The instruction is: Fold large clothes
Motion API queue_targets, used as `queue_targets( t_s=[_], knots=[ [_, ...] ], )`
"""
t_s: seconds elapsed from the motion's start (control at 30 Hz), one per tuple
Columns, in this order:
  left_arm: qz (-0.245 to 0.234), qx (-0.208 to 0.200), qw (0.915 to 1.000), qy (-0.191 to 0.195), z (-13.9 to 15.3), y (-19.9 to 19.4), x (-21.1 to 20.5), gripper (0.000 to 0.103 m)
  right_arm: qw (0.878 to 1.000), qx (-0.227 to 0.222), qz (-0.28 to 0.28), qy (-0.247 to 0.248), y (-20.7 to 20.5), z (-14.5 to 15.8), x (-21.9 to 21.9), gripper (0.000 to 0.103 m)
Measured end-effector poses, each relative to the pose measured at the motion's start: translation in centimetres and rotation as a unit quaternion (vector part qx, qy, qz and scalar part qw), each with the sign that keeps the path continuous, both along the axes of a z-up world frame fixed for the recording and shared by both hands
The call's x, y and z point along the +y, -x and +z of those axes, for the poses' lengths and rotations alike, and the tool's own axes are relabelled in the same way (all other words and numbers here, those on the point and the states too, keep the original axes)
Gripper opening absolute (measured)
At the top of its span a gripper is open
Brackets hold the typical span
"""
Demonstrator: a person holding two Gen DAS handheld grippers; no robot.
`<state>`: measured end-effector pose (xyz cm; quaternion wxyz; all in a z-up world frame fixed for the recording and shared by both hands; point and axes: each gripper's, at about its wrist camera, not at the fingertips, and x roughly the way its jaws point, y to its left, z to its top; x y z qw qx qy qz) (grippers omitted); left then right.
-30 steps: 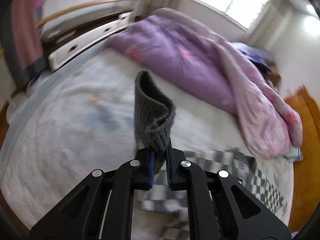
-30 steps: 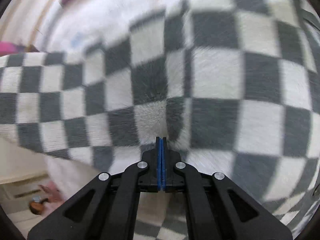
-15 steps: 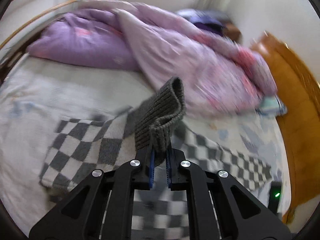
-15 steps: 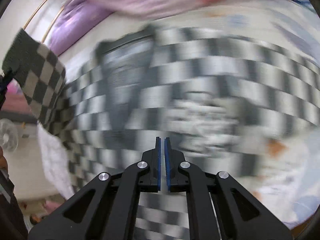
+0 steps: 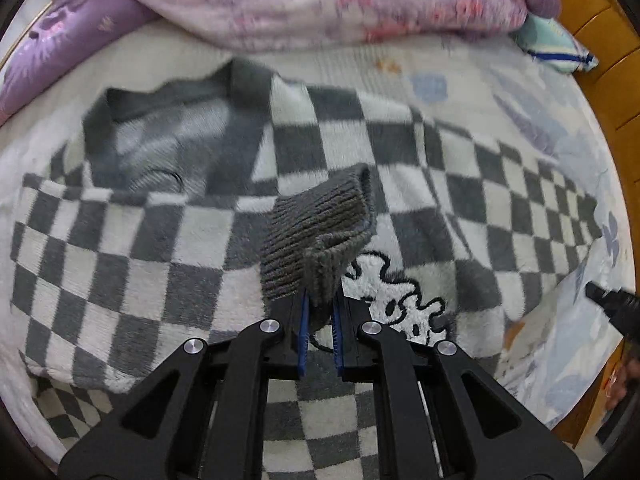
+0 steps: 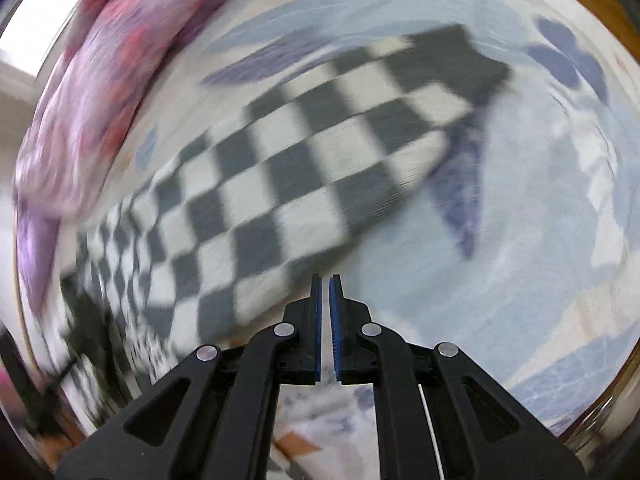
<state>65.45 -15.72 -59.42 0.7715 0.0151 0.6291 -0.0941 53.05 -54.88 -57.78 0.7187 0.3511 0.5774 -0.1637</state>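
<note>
A grey and white checkered sweater lies spread on the bed, collar at the far left, with a cartoon patch near my left gripper. My left gripper is shut on the sweater's grey ribbed cuff, holding it over the sweater body. In the right wrist view a checkered sleeve lies stretched out on the sheet. My right gripper hovers at the sleeve's near edge, its jaws a narrow gap apart with nothing between them. The right gripper's tip also shows in the left wrist view at the right edge.
A pink and purple quilt is piled along the far side of the bed. A small light blue pillow lies at the far right, next to the wooden bed frame. The bed sheet is pale blue with patterns.
My left gripper has carried the cuff down over the sweater body. My right gripper has let go of the checkered fabric and swung out toward the sleeve at the right.
</note>
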Motion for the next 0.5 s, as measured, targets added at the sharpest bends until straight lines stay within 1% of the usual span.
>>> queue_targets(
  t_s=[0.03,0.1,0.13,0.17,0.2,0.23,0.3,0.33,0.37,0.43,0.5],
  knots=[
    [-0.001,0.003,1.0000,0.000,-0.5,0.0,-0.3,0.010,0.999,-0.006,-0.032,-0.013,0.3,-0.4,-1.4,0.016],
    [0.001,0.018,0.9998,0.006,-1.3,-0.1,-0.6,0.015,0.997,-0.006,-0.069,-0.028,0.7,-1.1,-3.2,0.029],
    [0.002,0.029,0.9996,0.006,-1.9,-0.2,-0.8,0.017,0.996,-0.005,-0.085,-0.037,0.7,-1.6,-3.9,0.039],
    [-0.001,0.043,0.9991,0.003,-2.4,-0.1,-1.0,0.024,0.994,-0.007,-0.103,-0.046,0.8,-2.0,-4.9,0.041],
    [-0.006,0.057,0.9983,0.005,-2.8,0.0,-1.2,0.026,0.991,-0.017,-0.121,-0.057,0.8,-2.3,-5.9,0.041],
    [-0.010,0.063,0.9979,0.010,-2.9,0.1,-1.2,0.030,0.988,-0.027,-0.135,-0.067,0.6,-2.6,-6.6,0.041],
    [-0.015,0.064,0.9975,0.028,-2.8,0.4,-1.3,0.043,0.983,-0.037,-0.160,-0.083,0.2,-3.2,-7.5,0.041],
    [-0.013,0.065,0.9965,0.050,-2.4,0.5,-1.3,0.057,0.978,-0.043,-0.179,-0.094,-0.1,-3.6,-8.2,0.041],
    [-0.010,0.063,0.9960,0.062,-2.1,0.5,-1.2,0.063,0.976,-0.041,-0.192,-0.094,-0.3,-4.0,-8.8,0.041],
    [-0.009,0.052,0.9958,0.074,-1.4,0.5,-1.3,0.063,0.972,-0.031,-0.215,-0.088,-0.4,-4.7,-9.5,0.043],
    [-0.005,0.050,0.9955,0.080,-0.9,0.3,-1.1,0.063,0.968,-0.030,-0.229,-0.092,-0.5,-5.3,-10.4,0.043]
  ],
)
